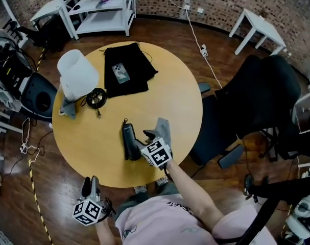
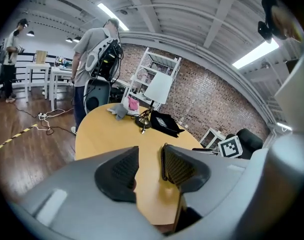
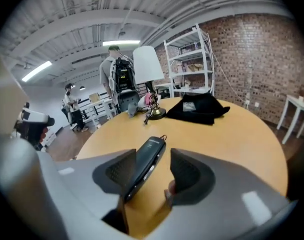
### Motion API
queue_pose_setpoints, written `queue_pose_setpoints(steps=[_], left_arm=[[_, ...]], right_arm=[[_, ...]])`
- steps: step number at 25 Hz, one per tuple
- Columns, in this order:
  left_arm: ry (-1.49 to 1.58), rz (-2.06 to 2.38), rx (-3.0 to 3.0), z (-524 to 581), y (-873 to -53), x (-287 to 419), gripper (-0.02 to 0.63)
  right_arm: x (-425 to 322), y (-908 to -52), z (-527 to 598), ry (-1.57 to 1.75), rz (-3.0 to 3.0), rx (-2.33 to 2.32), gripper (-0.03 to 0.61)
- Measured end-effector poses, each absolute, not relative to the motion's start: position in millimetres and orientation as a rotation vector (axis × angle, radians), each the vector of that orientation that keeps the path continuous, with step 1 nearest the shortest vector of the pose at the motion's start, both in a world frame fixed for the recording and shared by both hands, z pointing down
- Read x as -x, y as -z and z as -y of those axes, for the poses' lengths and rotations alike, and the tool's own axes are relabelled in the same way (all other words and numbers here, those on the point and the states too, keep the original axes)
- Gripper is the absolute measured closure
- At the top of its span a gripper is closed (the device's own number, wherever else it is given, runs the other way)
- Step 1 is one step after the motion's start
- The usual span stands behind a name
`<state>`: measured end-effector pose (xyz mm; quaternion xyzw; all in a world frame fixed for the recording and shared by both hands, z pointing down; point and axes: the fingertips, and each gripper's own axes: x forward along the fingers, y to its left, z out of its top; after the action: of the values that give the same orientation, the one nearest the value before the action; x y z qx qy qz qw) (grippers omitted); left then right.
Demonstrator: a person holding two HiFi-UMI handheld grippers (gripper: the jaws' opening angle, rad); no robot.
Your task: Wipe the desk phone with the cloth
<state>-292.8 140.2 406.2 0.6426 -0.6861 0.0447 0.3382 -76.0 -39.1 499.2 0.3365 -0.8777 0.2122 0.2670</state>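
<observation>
A black phone handset [image 1: 128, 141] lies flat on the round yellow table [image 1: 180, 96], near its front edge. My right gripper [image 1: 162, 126] hovers just right of it, jaws open. In the right gripper view the handset [image 3: 150, 154] shows between the jaws of that gripper [image 3: 152, 171], close by the left pad, with a gap to the right pad. A grey cloth [image 1: 68, 108] lies crumpled at the table's left edge by the lamp. My left gripper [image 1: 91, 181] is off the table's front left edge. Its jaws [image 2: 149, 164] stand a narrow gap apart, with nothing between them.
A lamp with a white shade [image 1: 77, 71] and dark base [image 1: 97, 97] stands at the left. A black cloth [image 1: 137, 65] carrying a small phone [image 1: 121, 72] lies at the back. A black office chair [image 1: 257, 101] stands right of the table. People stand beyond the table [image 2: 94, 59].
</observation>
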Motion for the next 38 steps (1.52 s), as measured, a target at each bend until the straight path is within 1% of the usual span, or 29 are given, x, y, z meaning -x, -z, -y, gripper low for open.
queue_pose_setpoints(steps=[5,13,19,26,27,29,30,38], left_arm=[[-0.066,1.724,-1.812,-125.9,-382.7,286.2,0.440],[0.051,1.692,-1.943,-120.5,-344.3,265.0,0.440],[0.199,1.799,-2.032,-124.2,-310.9,245.6,0.440],[0.182,1.835,-2.218,-128.3,-284.8,218.0,0.442],[0.181,1.848,-2.217,-127.0,-285.2,216.8,0.448],[0.181,1.887,-2.201,-127.1,-284.6,217.6,0.524],[0.186,1.897,-2.196,-127.5,-283.3,217.7,0.535],[0.199,1.889,-2.184,-125.2,-279.5,210.6,0.535]], right_arm=[[49.1,-469.2,26.9,-0.532,2.355,-1.051,0.368],[37.4,-424.3,3.3,-0.449,2.458,-1.184,0.369],[5.0,-368.9,-22.2,-0.307,2.662,-1.452,0.370],[-20.1,-350.6,-40.4,-0.285,2.682,-1.639,0.370],[-21.3,-350.4,-40.6,-0.279,2.682,-1.641,0.370],[-21.2,-351.6,-41.9,-0.273,2.684,-1.629,0.370],[-20.9,-352.0,-42.6,-0.270,2.685,-1.623,0.370],[-27.1,-350.2,-42.8,-0.255,2.683,-1.620,0.370]])
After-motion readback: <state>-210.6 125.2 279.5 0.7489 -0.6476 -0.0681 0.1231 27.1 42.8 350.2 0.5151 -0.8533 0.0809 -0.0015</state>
